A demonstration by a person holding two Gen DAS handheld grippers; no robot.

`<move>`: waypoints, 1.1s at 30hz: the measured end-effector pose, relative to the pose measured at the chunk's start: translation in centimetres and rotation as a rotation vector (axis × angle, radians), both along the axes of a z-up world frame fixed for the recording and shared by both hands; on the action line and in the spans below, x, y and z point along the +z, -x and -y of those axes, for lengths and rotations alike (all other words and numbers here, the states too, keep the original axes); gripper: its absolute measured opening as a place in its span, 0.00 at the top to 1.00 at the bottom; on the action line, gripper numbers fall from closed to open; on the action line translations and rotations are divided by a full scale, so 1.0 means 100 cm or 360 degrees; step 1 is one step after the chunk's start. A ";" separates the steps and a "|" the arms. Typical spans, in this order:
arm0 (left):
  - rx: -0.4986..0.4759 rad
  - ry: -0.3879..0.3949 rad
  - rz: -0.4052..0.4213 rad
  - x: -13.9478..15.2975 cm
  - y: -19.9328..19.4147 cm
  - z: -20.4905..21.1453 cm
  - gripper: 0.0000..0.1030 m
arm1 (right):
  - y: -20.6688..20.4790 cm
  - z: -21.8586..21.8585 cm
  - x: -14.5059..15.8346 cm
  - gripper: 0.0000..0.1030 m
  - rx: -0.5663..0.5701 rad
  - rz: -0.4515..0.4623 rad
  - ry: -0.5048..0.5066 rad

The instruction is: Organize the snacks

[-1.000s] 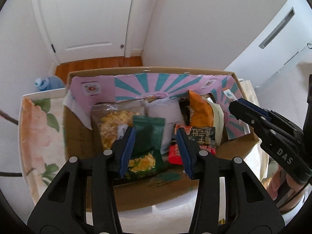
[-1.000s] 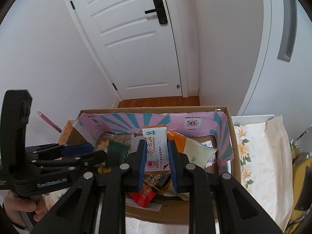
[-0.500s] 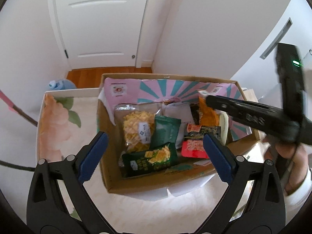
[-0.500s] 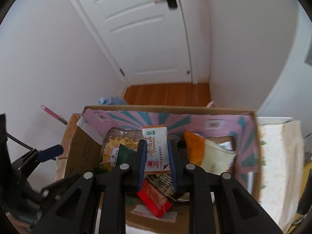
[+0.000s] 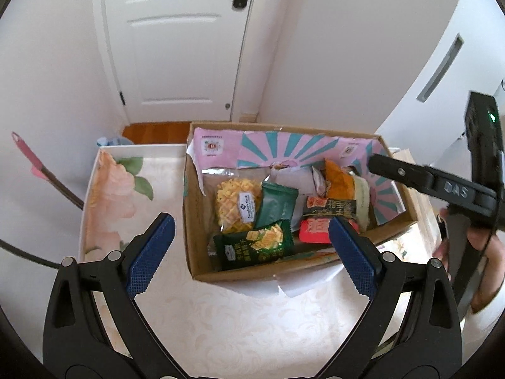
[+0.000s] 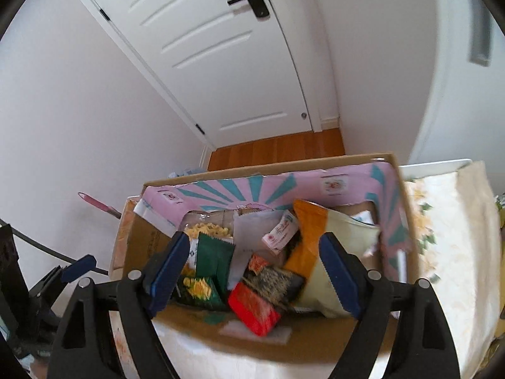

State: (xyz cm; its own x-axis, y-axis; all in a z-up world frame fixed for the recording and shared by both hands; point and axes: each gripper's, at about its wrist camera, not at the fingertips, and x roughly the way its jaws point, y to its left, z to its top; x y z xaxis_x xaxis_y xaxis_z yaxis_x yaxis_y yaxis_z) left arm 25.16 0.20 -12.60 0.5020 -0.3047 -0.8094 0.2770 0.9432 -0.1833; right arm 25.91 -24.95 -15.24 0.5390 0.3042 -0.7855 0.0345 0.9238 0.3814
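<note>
An open cardboard box [image 5: 252, 273] with a pink and teal lining holds several snack packets: a clear bag of yellow crackers [image 5: 235, 205], a green packet [image 5: 276, 205], a dark green packet [image 5: 255, 246] and a red packet [image 5: 314, 230]. My left gripper [image 5: 251, 224] hangs open above the box's near edge, holding nothing. My right gripper [image 6: 255, 240] is over the box with its jaws opening and nothing pressed between the pads. A small white and red packet [image 6: 281, 233] lies loose in the box beyond them, beside an orange and pale bag [image 6: 328, 252].
The box stands on a table with a cream floral cloth [image 5: 221, 322]. A white door [image 5: 176, 47] and walls are close behind it. A pink-tipped handle [image 5: 31, 161] leans at the left. A person's hand [image 5: 486, 252] grips the right tool.
The right jaws were shut on the white and red packet and have spread; the packet has dropped into the box. The left jaws widened and drew back and up from the green packets.
</note>
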 end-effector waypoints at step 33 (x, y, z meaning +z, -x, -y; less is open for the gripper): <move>0.0273 -0.0086 0.0728 0.153 0.181 0.021 0.00 | 0.210 0.015 0.155 0.01 -0.0191 0.0636 0.0506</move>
State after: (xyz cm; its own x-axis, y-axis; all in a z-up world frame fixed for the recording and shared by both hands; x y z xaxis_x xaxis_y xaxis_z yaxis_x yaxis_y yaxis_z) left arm 7.10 -1.87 2.71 0.8490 -0.1504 -0.5065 0.1576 0.9871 -0.0289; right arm 4.96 -26.47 0.22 0.8319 0.0020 -0.5549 0.0561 0.9946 0.0877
